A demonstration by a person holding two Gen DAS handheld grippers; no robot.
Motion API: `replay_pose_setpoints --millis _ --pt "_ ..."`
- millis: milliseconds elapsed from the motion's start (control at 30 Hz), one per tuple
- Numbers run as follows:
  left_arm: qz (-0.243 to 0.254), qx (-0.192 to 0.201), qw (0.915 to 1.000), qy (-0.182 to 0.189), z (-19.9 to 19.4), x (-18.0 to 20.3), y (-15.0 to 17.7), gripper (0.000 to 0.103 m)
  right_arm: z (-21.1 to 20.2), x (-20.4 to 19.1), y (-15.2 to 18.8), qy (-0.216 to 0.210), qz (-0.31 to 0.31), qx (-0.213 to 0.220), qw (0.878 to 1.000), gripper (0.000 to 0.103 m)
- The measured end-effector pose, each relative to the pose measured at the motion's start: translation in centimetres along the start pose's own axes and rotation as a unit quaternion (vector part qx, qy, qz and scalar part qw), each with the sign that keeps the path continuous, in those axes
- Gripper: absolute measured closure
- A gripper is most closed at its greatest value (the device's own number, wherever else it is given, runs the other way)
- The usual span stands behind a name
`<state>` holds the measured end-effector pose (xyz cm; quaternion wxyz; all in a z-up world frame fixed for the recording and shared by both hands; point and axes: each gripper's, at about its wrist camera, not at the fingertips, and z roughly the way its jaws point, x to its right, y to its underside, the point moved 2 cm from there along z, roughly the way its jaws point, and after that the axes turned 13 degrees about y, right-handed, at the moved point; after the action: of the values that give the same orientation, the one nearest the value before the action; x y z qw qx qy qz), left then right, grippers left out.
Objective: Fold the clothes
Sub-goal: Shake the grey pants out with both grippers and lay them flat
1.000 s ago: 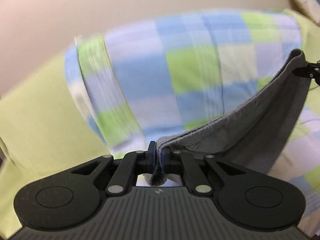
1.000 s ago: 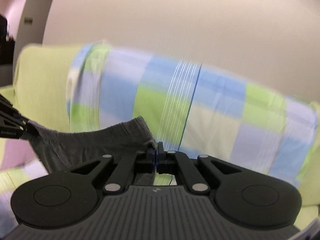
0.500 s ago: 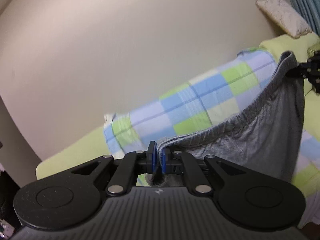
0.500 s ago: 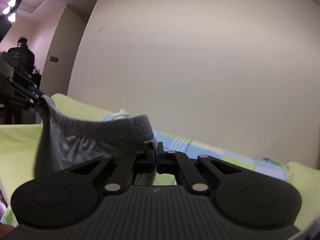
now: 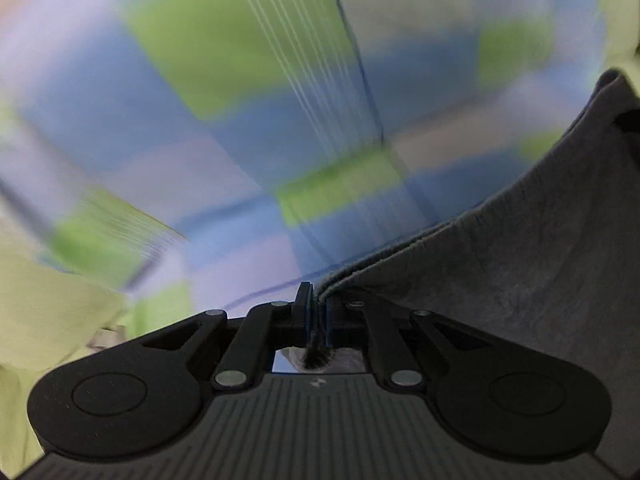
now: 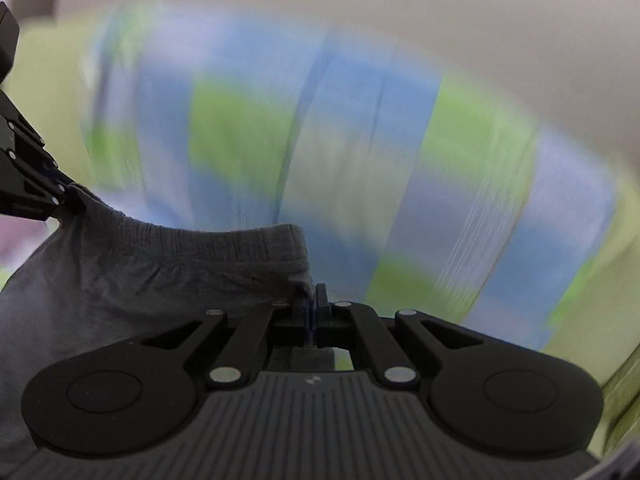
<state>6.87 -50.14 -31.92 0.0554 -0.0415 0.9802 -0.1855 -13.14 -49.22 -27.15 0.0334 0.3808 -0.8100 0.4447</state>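
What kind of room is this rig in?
Probably a bedroom. The checked blue, green and lilac bedding is rolled on a pale green sheet against a plain beige wall, and a grey garment is held above it. Motion blur hides finer detail.

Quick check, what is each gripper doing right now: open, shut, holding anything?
Left gripper: shut on the waistband of the grey garment.
Right gripper: shut on the other end of the same waistband.
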Motion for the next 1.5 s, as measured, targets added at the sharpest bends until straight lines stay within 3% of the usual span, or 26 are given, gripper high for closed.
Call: replay_pose_setpoints --millis 100,200,433,500,567,600,633,667,733,767,867,1000,1133,1200,1267,1300,1400,1500 --pt "-0.012 -0.031 0.9994 0.006 6.2 -0.5 -1.7 0.098 9.5 -1.7 1.6 0.003 0.027 -0.062 0.998 0.103" --pt "-0.018 -0.04 0.999 0.007 8.7 -0.9 -3.0 0.098 15.0 -2.2 2.6 0.006 0.057 -0.097 0.994 0.103" --pt "0.009 0.026 0.9989 -0.039 8.6 -1.1 -6.8 0.097 18.1 -0.6 0.5 0.031 0.072 -0.094 0.992 0.103" --pt "0.015 0.019 0.9989 -0.04 9.2 -1.2 -8.0 0.096 18.4 0.1 -0.1 0.041 0.079 -0.088 0.992 0.103" --pt "0.031 0.005 0.9981 -0.052 10.7 -1.1 -8.7 0.079 19.1 0.6 -0.3 0.041 0.088 -0.095 0.991 0.103" --pt "0.054 -0.013 0.9961 -0.069 12.2 -0.7 -8.4 0.076 19.9 0.8 -0.4 0.04 0.093 -0.102 0.99 0.103" --pt "0.068 -0.025 0.9943 -0.079 13.1 -0.6 -8.0 0.072 20.4 0.8 -0.4 0.04 0.095 -0.112 0.988 0.097" --pt "0.079 -0.025 0.9929 -0.086 13.2 -0.5 -7.7 0.065 21.4 0.7 -0.1 0.039 0.098 -0.127 0.986 0.074" --pt "0.113 -0.008 0.9872 -0.112 12.6 -0.2 -6.4 0.052 22.2 0.8 0.5 0.04 0.1 -0.144 0.984 0.047" --pt "0.116 -0.002 0.9867 -0.114 12.1 -0.3 -6.1 0.048 22.1 1.0 0.7 0.044 0.102 -0.142 0.984 0.046" --pt "0.088 0.014 0.9914 -0.096 9.2 -1.6 -4.6 0.048 19.1 3.5 1.4 0.061 0.124 -0.093 0.986 0.04" --pt "0.026 0.031 0.9974 -0.059 3.6 -1.9 -0.9 0.048 13.5 8.5 4.0 0.053 0.178 -0.068 0.98 0.035" --pt "-0.068 0.024 0.9968 0.036 -2.3 3.4 8.2 0.048 7.2 11.9 9.9 -0.006 0.238 -0.097 0.966 0.036" --pt "-0.136 0.015 0.9861 0.095 -3.2 6.4 12.6 0.049 3.8 12.8 14.5 -0.059 0.277 -0.134 0.95 0.04" --pt "-0.2 0.002 0.9676 0.154 -4.4 10.8 16.9 0.049 0.6 12.8 18.6 -0.111 0.303 -0.167 0.932 0.062" --pt "-0.223 -0.007 0.9596 0.172 -4.4 12.8 18.7 0.049 -0.7 12.7 20.2 -0.124 0.31 -0.18 0.925 0.064" --pt "-0.257 -0.036 0.9453 0.198 -4.7 17.7 22.1 0.051 -4.4 11.8 24.7 -0.148 0.318 -0.23 0.908 0.066" --pt "-0.268 -0.033 0.9409 0.204 -4.8 19.8 23.3 0.051 -5.8 10.5 26.8 -0.168 0.313 -0.254 0.899 0.066"
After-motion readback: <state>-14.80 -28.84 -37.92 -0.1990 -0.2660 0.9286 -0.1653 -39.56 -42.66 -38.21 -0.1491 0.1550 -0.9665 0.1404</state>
